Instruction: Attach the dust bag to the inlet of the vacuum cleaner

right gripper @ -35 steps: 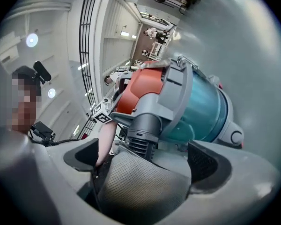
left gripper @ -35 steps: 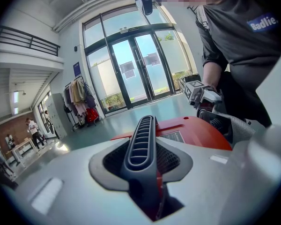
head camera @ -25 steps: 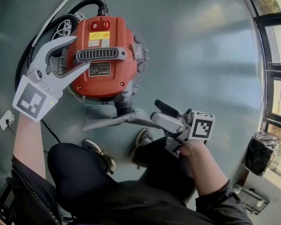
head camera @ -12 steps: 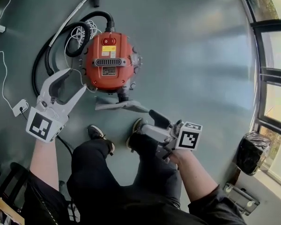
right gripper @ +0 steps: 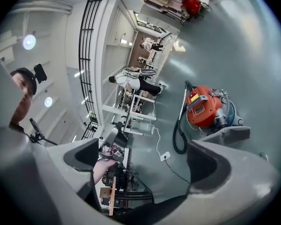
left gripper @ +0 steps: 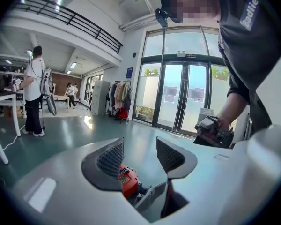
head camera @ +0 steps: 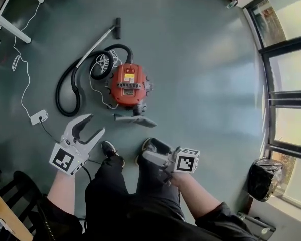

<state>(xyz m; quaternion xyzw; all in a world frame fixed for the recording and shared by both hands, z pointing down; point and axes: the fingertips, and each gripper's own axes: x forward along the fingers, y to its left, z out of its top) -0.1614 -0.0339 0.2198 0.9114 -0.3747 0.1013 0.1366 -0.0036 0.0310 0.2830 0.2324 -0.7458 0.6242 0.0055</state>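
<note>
The red vacuum cleaner (head camera: 129,86) stands on the floor, well below and ahead of both grippers. The flat grey dust bag (head camera: 136,119) lies on the floor at its near side, at the inlet. My left gripper (head camera: 93,124) is held up at the left, open, its jaws just closing slightly with nothing between them. In the left gripper view the vacuum cleaner (left gripper: 128,181) and the dust bag (left gripper: 150,198) show far below the left gripper (left gripper: 139,154). My right gripper (head camera: 149,152) hangs open and empty above the person's legs. The right gripper view shows the vacuum cleaner (right gripper: 207,108) and the dust bag (right gripper: 227,134).
A black hose (head camera: 70,92) and wand (head camera: 101,38) curl left of the vacuum. A white cable runs to a plug block (head camera: 38,117). A white table leg (head camera: 12,26) stands far left, a black bin bag (head camera: 263,177) near the glass doors on the right. The person's shoes (head camera: 110,149) are below.
Both grippers have risen away from the vacuum, which now looks much smaller and farther. The left gripper has rolled and drawn back to the left. Neither holds anything.
</note>
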